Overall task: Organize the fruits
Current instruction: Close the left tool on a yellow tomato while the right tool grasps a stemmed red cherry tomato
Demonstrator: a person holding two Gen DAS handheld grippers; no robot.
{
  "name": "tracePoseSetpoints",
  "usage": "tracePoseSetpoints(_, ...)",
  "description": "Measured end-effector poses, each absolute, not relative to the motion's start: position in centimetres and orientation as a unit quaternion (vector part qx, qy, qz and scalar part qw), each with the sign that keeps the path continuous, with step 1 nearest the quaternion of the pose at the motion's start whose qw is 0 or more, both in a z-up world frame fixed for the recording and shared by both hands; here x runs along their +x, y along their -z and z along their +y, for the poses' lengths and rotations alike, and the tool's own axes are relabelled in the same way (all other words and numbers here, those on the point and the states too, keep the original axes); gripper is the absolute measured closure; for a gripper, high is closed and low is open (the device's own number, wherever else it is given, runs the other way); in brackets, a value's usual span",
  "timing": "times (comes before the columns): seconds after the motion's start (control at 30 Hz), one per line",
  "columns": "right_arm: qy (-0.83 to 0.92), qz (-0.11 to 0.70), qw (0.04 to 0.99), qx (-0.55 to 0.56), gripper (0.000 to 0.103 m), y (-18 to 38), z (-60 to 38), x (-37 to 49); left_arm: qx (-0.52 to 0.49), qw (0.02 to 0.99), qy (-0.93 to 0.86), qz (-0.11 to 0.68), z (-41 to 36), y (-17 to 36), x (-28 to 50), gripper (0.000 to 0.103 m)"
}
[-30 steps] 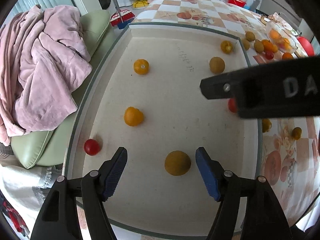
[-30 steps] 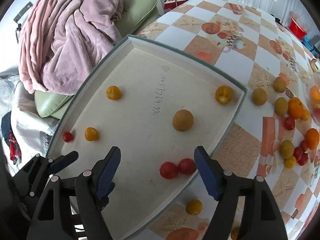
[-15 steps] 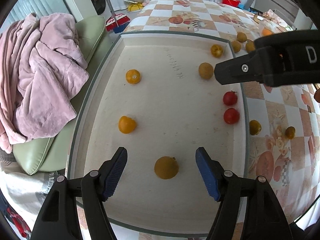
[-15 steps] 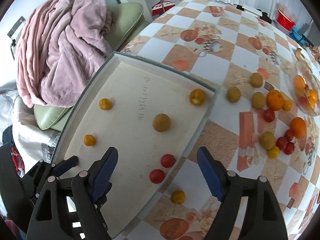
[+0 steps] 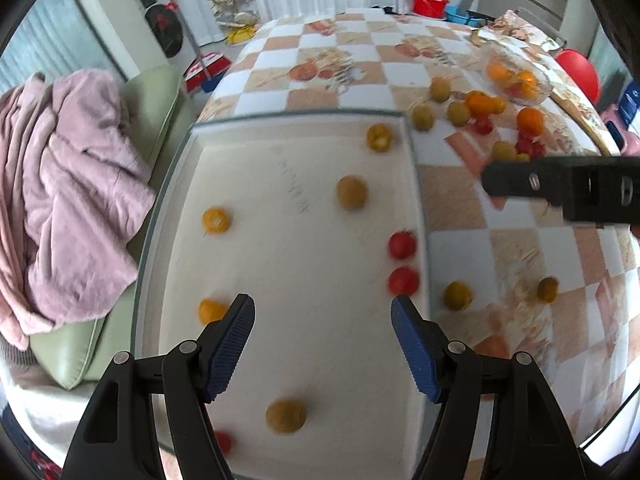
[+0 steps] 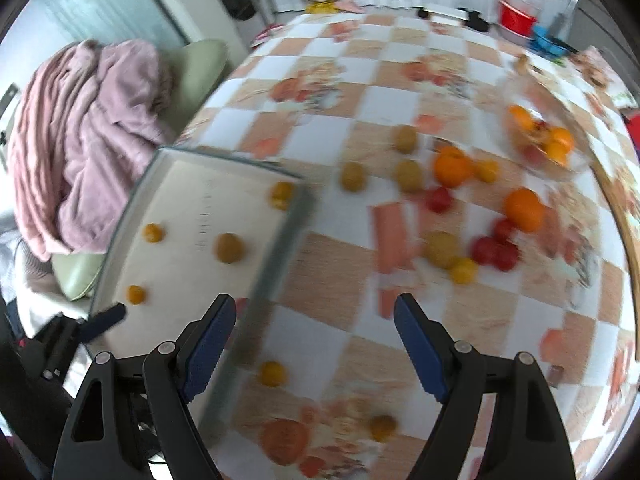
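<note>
A shallow white tray (image 5: 168,184) holds several small fruits: two red tomatoes (image 5: 402,245), a brown round fruit (image 5: 351,192) and orange ones (image 5: 216,219). My left gripper (image 5: 322,340) is open and empty above the tray's near part, with a brown fruit (image 5: 286,415) below it. My right gripper (image 6: 316,338) is open and empty above the checkered tablecloth beside the tray's edge (image 6: 276,248). Loose fruits (image 6: 452,166) lie further right on the cloth. The right gripper's body crosses the left wrist view (image 5: 560,190).
A clear bowl of oranges (image 6: 544,144) stands at the far right of the table. A pink blanket (image 5: 60,184) lies on a green cushion to the left of the tray. Single small fruits (image 6: 272,374) lie on the cloth near the tray.
Both grippers have pulled back and up. The right gripper has swung right, off the tray and over the tablecloth. Both stay open and empty.
</note>
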State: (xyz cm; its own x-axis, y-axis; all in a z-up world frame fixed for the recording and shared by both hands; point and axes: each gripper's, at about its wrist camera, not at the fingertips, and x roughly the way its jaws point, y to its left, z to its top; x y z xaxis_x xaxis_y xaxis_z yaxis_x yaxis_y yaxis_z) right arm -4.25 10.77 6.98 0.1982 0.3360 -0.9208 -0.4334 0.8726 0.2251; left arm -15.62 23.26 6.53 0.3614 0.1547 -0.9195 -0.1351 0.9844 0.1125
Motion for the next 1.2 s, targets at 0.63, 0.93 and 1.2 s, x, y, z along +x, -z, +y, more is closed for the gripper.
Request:
tracePoseSetpoints(0.63,-0.141,0.622,0.770,-0.015,0.019,-2.8,-2.0,-4.2,0.045,0.832,0.015,0.553,14.8,-6.4,-10.4,0.031)
tracePoseSetpoints(0.93,-0.151,0.595,0.789,-0.019,0.021,-2.9,-2.0,-0.8,0.049,0.843,0.030,0.535,12.5,-5.4,-4.2,0.031)
tracePoseSetpoints(1.2,-0.196,0.583,0.788,-0.032,0.045,-2.2,-1.0,2.2,0.077,0.837,0.046,0.540,11.7,-2.9,-1.7,0.031)
